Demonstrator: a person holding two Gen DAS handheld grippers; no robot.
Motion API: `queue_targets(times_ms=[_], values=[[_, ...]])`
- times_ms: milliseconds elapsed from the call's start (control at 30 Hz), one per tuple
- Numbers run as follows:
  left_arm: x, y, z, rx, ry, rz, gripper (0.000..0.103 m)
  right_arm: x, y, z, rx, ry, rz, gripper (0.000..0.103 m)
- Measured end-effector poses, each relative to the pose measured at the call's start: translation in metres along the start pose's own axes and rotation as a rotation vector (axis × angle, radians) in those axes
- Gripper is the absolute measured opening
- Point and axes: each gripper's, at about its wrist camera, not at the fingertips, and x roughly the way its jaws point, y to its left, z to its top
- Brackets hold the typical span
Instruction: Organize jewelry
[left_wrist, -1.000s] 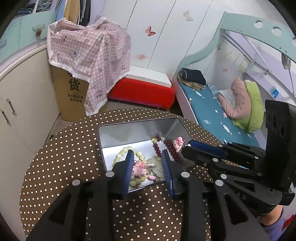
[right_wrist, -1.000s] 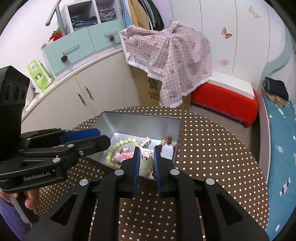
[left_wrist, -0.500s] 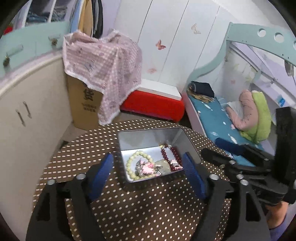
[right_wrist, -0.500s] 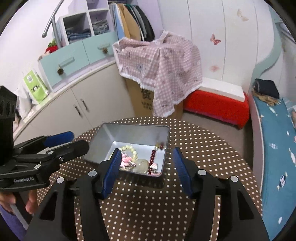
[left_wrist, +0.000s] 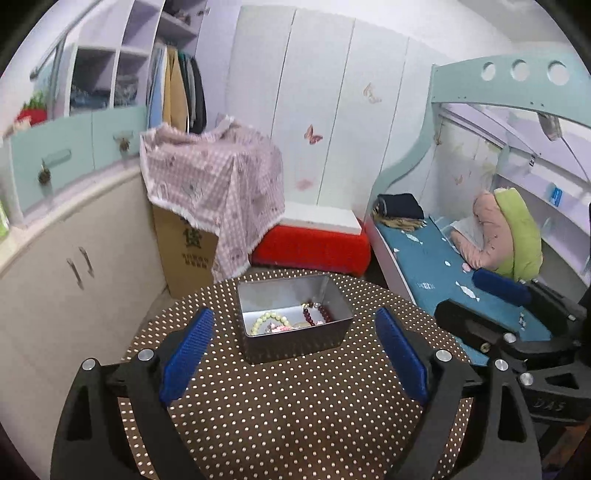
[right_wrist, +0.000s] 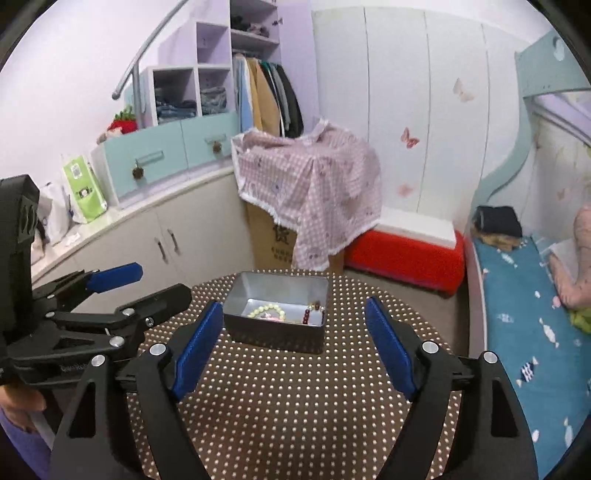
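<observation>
A silver metal tin (left_wrist: 295, 343) stands on the round brown polka-dot table (left_wrist: 295, 406). Inside it lie a pale green bead bracelet (left_wrist: 266, 319), a dark red bead bracelet (left_wrist: 320, 314) and pink charms (left_wrist: 279, 328). My left gripper (left_wrist: 295, 343) is open and empty, held back from the tin. My right gripper (right_wrist: 293, 345) is open and empty, also back from the tin (right_wrist: 277, 334). The right gripper also shows at the right of the left wrist view (left_wrist: 491, 306), and the left gripper at the left of the right wrist view (right_wrist: 129, 291).
Beyond the table stand a cardboard box under a pink checked cloth (left_wrist: 214, 192), a red storage box (left_wrist: 310, 251), white cabinets (left_wrist: 74, 273) at the left and a bed (left_wrist: 461, 266) at the right.
Both grippers have opened wide and pulled back and up from the tin. The jewelry that was between the fingers now lies in the tin.
</observation>
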Motion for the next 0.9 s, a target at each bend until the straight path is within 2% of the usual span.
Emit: queue_targets(times_ms=[133,533,733,900], values=[[-0.033,-0.015,-0.002,0.027,-0.07,0.05,0.086,-0.036,0.003,-0.003,0.003,-0.038,-0.012,0.078],[-0.119,-0.048,-0.01,0.088,-0.257,0.122,0.088,-0.128,0.017,-0.008,-0.011,-0.17,-0.059,0.082],[-0.146,-0.058,-0.015,0.096,-0.338,0.122,0.088,-0.158,0.021,-0.01,-0.011,-0.228,-0.082,0.084],[-0.159,-0.064,-0.018,0.097,-0.373,0.119,0.088,-0.176,0.023,-0.011,-0.011,-0.267,-0.098,0.085]])
